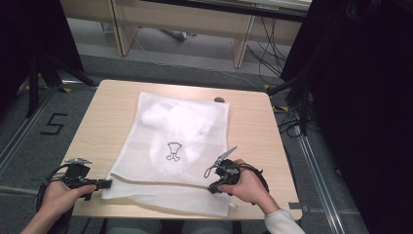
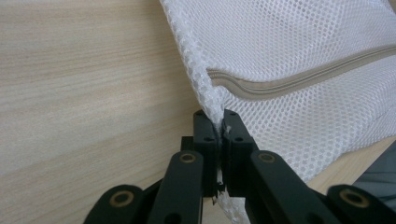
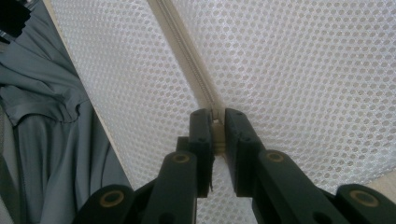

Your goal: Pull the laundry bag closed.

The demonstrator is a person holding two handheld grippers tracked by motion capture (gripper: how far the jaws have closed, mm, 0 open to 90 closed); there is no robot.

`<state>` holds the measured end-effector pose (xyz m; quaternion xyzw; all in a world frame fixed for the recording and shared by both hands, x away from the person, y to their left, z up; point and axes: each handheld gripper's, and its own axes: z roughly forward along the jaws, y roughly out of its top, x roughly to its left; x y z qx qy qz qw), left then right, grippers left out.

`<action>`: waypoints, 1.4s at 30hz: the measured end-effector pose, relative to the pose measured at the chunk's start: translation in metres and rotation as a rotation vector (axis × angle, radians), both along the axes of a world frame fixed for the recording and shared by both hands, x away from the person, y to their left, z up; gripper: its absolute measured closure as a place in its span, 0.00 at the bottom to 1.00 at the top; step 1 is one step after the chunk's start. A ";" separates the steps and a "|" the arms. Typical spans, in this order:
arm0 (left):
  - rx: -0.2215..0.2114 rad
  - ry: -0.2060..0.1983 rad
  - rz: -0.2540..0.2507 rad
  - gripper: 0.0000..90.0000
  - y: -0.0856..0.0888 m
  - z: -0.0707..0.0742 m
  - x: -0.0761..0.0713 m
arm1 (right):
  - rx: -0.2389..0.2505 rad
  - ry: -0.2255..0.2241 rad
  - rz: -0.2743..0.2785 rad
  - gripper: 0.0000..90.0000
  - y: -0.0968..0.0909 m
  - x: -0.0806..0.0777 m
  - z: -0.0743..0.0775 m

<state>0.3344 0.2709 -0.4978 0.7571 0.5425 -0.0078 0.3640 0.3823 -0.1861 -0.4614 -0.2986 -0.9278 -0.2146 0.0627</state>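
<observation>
Pinching mesh laundry bag (image 1: 180, 141) edge in left claw (image 2: 219, 122), zipper pull (image 3: 217, 122) in right claw (image 3: 217, 128); risking pull slipping free.

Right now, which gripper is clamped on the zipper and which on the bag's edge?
The right gripper is on the zipper: its jaws close on the beige track. The left gripper pinches the mesh bag at its corner edge, beside the zipper's end.

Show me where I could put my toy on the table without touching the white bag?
Bare wood runs down the table's left side, beside the mesh bag, and down the right side past its edge. A thinner strip lies behind the bag, near a small dark thing. The front is crowded: both tongs, left and right, grip the bag there.
</observation>
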 end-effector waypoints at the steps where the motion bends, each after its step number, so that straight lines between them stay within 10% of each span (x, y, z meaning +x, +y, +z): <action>1: -0.004 -0.003 0.000 0.95 0.000 0.000 0.000 | 0.003 -0.012 0.014 0.92 0.000 0.001 0.000; 42: 0.008 0.025 -0.013 0.95 -0.002 -0.004 0.000 | -0.037 0.005 -0.068 0.92 -0.039 -0.005 -0.005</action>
